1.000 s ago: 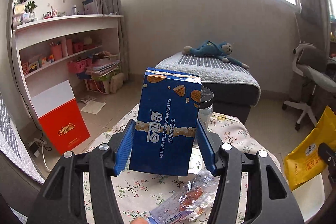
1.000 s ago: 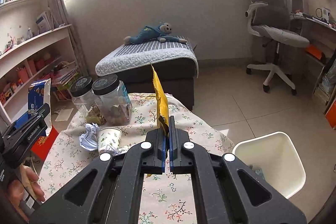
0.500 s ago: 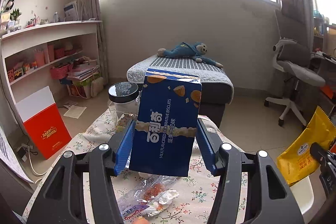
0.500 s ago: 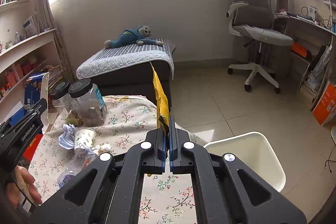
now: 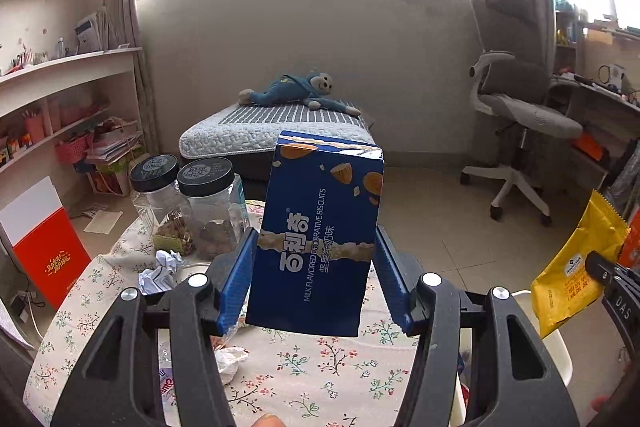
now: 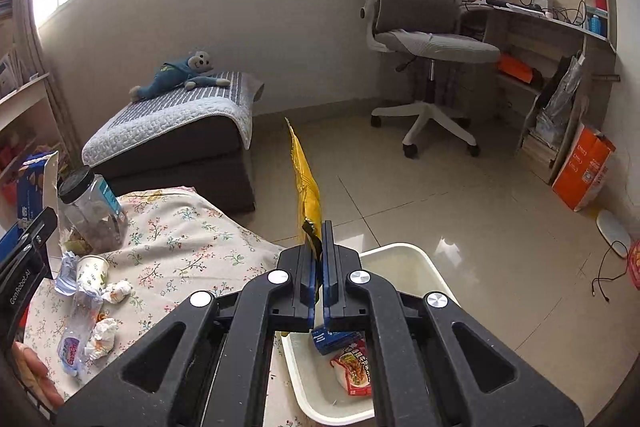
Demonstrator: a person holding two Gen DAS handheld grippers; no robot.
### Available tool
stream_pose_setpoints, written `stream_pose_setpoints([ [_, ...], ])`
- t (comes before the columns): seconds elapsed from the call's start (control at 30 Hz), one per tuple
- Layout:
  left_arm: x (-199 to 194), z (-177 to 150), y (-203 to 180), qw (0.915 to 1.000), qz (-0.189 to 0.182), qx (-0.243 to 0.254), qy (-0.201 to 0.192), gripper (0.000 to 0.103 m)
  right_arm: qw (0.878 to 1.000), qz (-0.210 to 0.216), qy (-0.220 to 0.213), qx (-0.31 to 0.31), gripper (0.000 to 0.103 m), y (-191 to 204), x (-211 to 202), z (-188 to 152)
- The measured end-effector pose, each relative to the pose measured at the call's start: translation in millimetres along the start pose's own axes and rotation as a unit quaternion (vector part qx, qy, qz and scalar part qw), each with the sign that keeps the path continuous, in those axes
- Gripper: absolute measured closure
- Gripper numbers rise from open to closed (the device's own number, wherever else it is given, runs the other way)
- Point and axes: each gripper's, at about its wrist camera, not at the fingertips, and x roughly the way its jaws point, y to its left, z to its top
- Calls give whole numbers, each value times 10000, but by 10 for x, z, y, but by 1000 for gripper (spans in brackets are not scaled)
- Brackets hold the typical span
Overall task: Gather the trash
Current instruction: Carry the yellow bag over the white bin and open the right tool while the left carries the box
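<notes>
Biscuit box (image 5: 320,239) upright, clamped in left gripper (image 5: 316,279) above flowered tablecloth (image 5: 320,367). Right gripper (image 6: 318,267) pinched tight on yellow packet (image 6: 306,187), held over near edge of white bin (image 6: 400,255) right of table; wrappers lie in bin.

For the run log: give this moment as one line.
left gripper: shut on biscuit box | right gripper: shut on yellow packet | white bin: below right gripper
</notes>
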Motion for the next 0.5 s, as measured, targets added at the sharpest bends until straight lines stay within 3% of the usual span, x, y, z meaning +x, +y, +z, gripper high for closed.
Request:
stream_pose_setpoints([
  [0.27,17,-89,-554,9989,-408,240,42,46,9991,-239,181,310,98,-494,111,3],
  [0.3,16,-94,-626,9986,-472,252,56,46,9987,-296,206,354,89,-547,124,-6],
  [0.33,16,-100,-699,9981,-545,267,69,46,9983,-375,189,402,66,-603,122,-16],
  [0.37,18,-104,-767,9976,-618,287,80,46,9979,-451,143,444,59,-652,108,-23],
  [0.5,15,-128,-1059,9949,-920,383,127,46,9961,-642,69,607,54,-870,56,-34],
])
